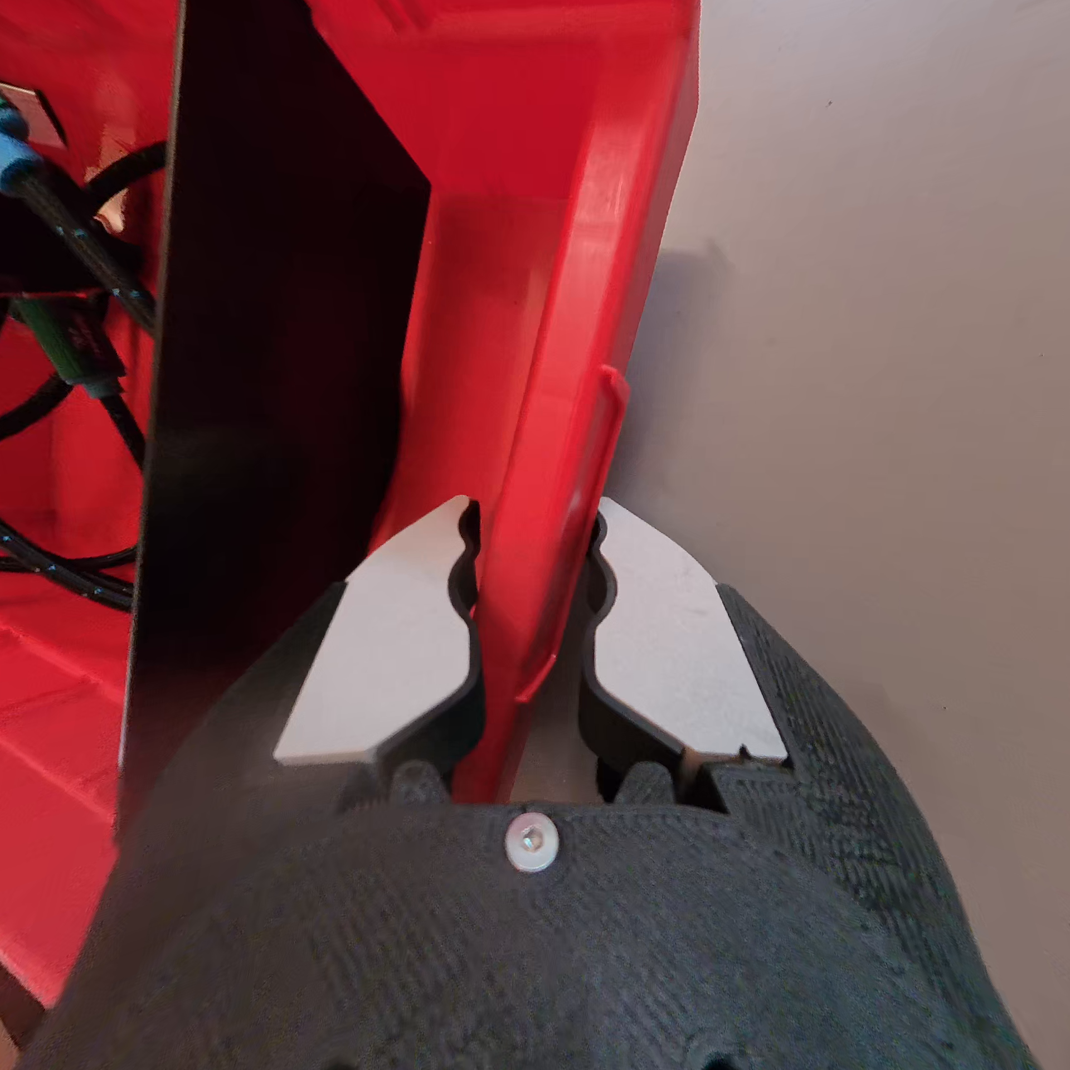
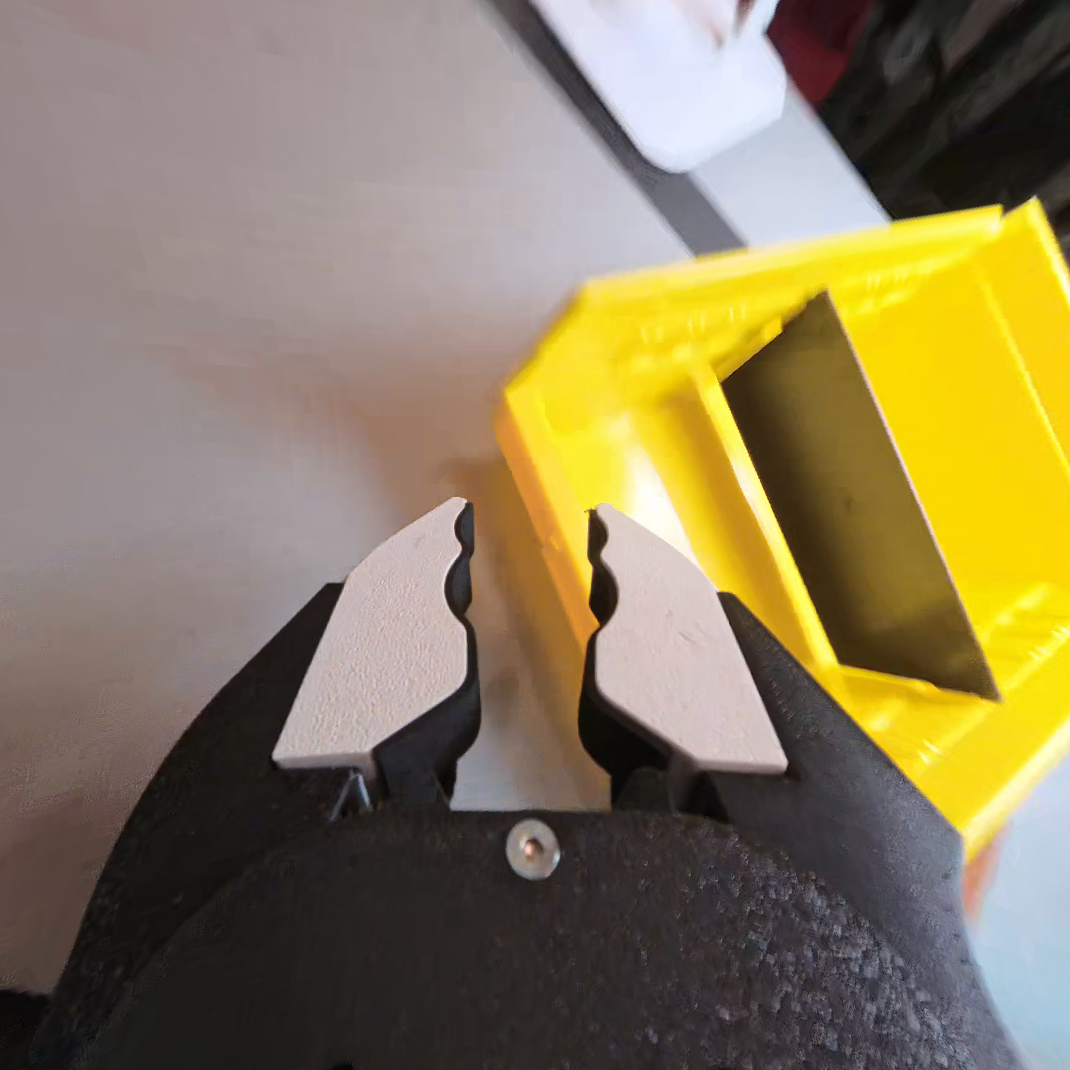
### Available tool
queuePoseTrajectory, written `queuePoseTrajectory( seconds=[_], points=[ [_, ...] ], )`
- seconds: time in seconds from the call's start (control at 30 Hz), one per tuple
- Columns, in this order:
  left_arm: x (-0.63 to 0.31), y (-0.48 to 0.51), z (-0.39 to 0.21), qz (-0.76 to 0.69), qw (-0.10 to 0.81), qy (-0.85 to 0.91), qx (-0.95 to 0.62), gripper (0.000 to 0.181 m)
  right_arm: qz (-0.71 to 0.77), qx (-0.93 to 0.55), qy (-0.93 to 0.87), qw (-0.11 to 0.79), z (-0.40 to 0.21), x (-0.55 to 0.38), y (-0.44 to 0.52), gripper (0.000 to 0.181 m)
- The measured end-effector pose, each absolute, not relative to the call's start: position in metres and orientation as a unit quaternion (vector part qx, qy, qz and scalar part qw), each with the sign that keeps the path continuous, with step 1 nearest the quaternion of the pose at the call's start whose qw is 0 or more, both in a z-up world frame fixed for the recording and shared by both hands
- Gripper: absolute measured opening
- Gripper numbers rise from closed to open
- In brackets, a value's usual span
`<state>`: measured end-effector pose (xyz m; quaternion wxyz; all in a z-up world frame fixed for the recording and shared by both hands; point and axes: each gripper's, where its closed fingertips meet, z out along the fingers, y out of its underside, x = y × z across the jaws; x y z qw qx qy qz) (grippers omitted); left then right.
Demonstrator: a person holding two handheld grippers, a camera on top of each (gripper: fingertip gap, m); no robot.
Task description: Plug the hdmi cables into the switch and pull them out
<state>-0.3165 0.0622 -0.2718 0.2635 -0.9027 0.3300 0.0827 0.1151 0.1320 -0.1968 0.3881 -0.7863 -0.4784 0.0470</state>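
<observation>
In the left wrist view a red plastic bin (image 1: 521,202) holds several black braided HDMI cables (image 1: 87,243) in its left compartment. One plug has a blue shell (image 1: 14,150) and another a green shell (image 1: 49,330). I see no switch. My left gripper (image 1: 535,515) straddles the bin's right side wall (image 1: 538,492), with one finger inside and one outside, closed on the wall. My right gripper (image 2: 530,512) is open and empty above the table, just left of a yellow bin (image 2: 666,359), which is blurred.
A black divider panel (image 1: 278,347) stands upright in the red bin next to my left gripper. The yellow bin has a dark divider (image 2: 857,492) too. The white table (image 2: 202,289) ends at a dark edge strip (image 2: 666,162), with a white object (image 2: 666,75) beyond it. To the blue shell (image 1: 14,150): left tips about 12 cm, right tips about 45 cm.
</observation>
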Motion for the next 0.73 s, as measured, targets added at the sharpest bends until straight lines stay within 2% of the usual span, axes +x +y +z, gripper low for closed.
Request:
queuePoseTrajectory(
  seconds=[0.03, 0.17, 0.37, 0.6, 0.73],
  points=[
    [-0.317, 0.062, -0.271, 0.088, 0.268, 0.329, -0.901, 0.038, 0.086, -0.777, -0.464, 0.417, -0.184, 0.099, 0.126, 0.037],
    [-0.317, 0.060, -0.262, 0.080, 0.308, 0.302, -0.899, 0.053, 0.191, -0.738, -0.402, 0.508, -0.153, 0.053, 0.111, 0.038],
    [-0.309, 0.051, -0.215, 0.006, 0.420, 0.249, -0.873, 0.044, 0.244, -0.700, -0.313, 0.594, -0.161, 0.023, 0.119, 0.040],
    [-0.311, 0.055, -0.153, -0.023, 0.504, 0.212, -0.837, 0.044, 0.236, -0.676, -0.349, 0.604, -0.187, 0.009, 0.108, 0.041],
    [-0.330, 0.082, -0.132, 0.003, 0.496, 0.185, -0.848, 0.044, 0.234, -0.670, -0.366, 0.602, -0.188, 0.002, 0.101, 0.041]
  ],
)
